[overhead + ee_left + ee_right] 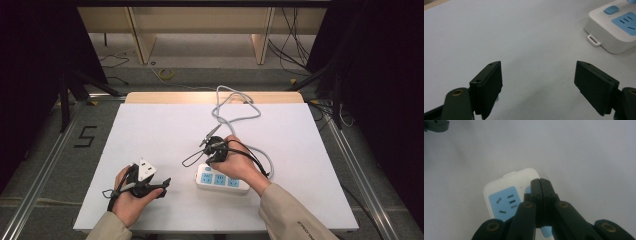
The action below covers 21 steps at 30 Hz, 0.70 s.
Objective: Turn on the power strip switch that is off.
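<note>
white strip, blue switch: the press looks underway

white plastic with pale blue sockets, the power strip (221, 179) lies on the counter (150, 130) at lower centre of the high view, its grey cable (235, 112) looping away toward the upper middle of the frame. the right gripper (214, 148) sits over the strip's left end in that view. in the right gripper view its jaws are pressed together with nothing between them, and their joined tip comes down at the end of the strip (510, 195), just beside the first socket face, where a small blue button (611, 9) shows in the left gripper view at the upper right. whether the tip actually touches that button cannot be told, since the jaws cover it.

the left gripper (145, 186) rests at lower left of the high view, well apart from the strip, its jaws spread wide and empty over bare counter in the left gripper view (537, 82).

as a judgement: the approach is done and the closed tip is lined up on the switch end. what remains is the push itself, or its release, and then lifting the right gripper clear. no plug is in any socket, and no indicator light can be made out.
</note>
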### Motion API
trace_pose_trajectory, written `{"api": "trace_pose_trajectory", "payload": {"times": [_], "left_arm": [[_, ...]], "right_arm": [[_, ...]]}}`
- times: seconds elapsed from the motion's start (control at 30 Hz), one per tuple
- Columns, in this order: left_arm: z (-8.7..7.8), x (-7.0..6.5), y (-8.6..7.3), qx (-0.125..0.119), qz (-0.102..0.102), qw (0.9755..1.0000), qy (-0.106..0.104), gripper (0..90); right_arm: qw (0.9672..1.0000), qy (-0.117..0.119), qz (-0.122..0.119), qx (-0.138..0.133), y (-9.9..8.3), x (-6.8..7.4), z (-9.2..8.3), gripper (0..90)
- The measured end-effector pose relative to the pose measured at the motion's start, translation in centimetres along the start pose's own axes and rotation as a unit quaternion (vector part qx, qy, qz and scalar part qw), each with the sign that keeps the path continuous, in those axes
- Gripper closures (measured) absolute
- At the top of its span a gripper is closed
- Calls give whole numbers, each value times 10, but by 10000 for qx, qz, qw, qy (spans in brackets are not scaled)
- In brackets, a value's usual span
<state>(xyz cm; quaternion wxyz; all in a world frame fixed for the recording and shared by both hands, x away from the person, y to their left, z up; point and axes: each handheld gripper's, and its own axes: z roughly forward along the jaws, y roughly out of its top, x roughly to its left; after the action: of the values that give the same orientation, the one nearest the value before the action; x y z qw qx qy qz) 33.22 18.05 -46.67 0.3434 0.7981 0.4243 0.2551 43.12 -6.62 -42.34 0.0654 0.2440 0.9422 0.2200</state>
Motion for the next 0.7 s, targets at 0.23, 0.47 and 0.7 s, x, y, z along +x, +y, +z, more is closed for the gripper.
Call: {"api": "trace_pose_trajectory", "payload": {"times": [0.23, 0.47, 0.7], "left_arm": [[0, 0, 0, -4, 4, 10000, -2, 226], [0, 0, 0, -7, -1, 10000, -4, 226], [0, 0, 0, 0, 18, 10000, -10, 226]], "right_arm": [[10000, -5, 28, 53, 3, 0, 3, 900], [9999, 23, 17, 122, 4, 1, 9, 900], [9998, 42, -6, 204, 5, 2, 13, 900]]}}
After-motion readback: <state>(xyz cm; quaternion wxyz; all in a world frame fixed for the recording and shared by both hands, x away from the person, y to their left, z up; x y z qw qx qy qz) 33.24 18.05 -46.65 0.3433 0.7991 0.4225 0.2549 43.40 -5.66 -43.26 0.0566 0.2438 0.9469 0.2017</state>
